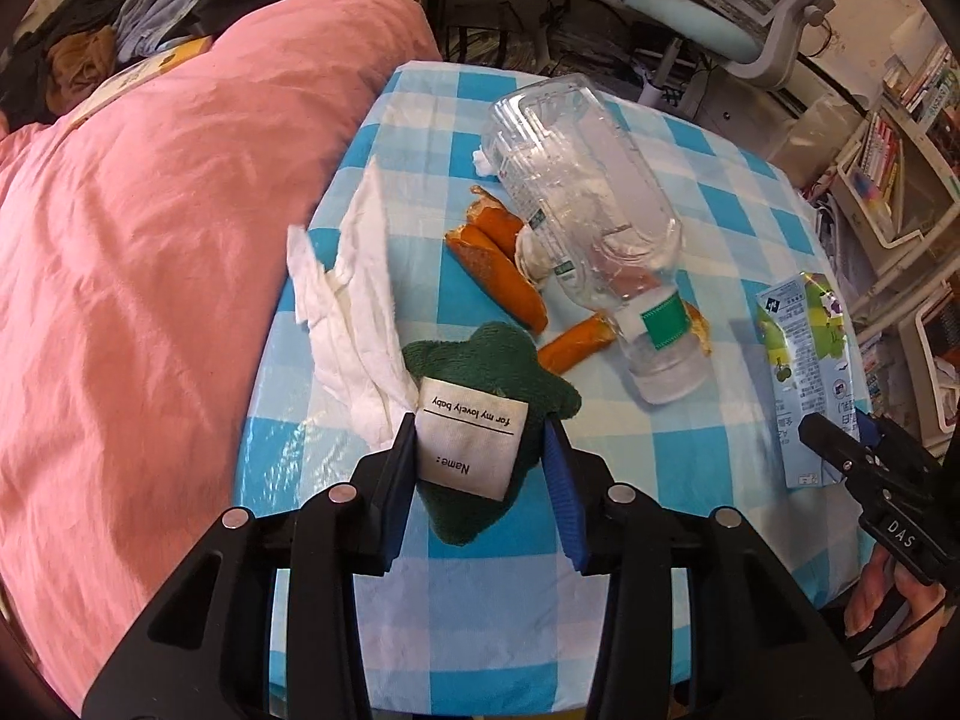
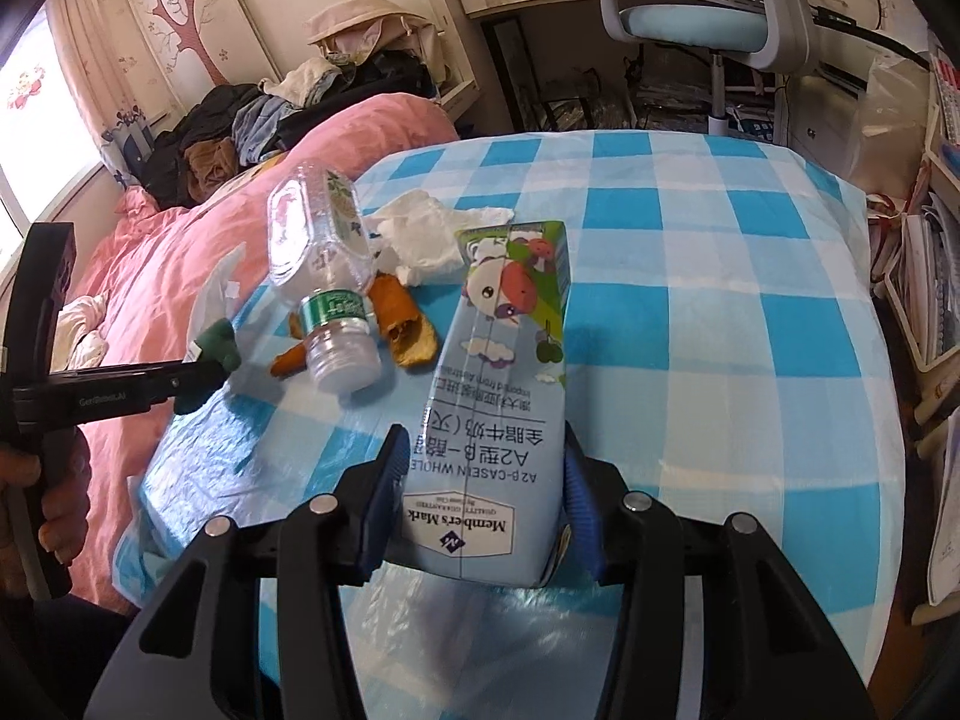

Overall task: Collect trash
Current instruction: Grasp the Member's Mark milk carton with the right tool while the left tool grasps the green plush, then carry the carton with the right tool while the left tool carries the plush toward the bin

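The left gripper (image 1: 480,474) has its fingers pinched on a small dark green plush toy with a white cloth label (image 1: 480,420), and the right gripper (image 2: 483,501) has its fingers clamped on the base of a flattened pale blue milk carton (image 2: 498,396), both low over the blue-and-white checked worktop (image 2: 720,312). I'd worry the soft toy could slip free, or the clear plastic bottle (image 1: 576,198) lying on the orange peels (image 1: 498,264) get nudged and roll off. The carton's long axis runs straight away from the right fingers, printed top pointing towards the far edge.

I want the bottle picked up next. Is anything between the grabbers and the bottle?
No barrier, but neither is free: the left gripper is shut on the green plush toy, the right gripper on the milk carton. The bottle lies openly beyond them.
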{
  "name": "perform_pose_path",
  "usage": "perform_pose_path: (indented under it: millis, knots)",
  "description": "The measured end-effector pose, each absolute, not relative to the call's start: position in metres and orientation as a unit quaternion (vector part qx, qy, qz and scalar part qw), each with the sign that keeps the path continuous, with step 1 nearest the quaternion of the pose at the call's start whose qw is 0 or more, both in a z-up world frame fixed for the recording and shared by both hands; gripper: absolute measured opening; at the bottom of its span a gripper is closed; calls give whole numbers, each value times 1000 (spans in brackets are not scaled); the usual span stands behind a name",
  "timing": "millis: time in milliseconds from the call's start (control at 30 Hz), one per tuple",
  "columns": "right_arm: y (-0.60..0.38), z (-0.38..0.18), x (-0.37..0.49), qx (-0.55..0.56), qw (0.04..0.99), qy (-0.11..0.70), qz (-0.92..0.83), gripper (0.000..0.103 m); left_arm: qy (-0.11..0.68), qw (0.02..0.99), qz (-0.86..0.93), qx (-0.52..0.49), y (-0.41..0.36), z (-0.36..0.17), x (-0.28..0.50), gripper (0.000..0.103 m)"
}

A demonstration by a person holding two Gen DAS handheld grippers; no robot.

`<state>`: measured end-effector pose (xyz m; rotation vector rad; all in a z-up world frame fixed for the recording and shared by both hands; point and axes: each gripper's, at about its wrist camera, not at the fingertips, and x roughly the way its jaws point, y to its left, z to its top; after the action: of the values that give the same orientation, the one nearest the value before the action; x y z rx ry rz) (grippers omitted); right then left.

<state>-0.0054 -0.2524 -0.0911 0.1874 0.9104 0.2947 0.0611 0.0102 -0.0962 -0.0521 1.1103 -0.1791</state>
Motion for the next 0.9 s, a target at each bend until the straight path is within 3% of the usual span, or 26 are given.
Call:
perform_pose_path:
  millis: [900]
  knots:
    - [-228,-76,-88,104,881,401,229,48,420,891,-167,-48,8,-43,-8,39]
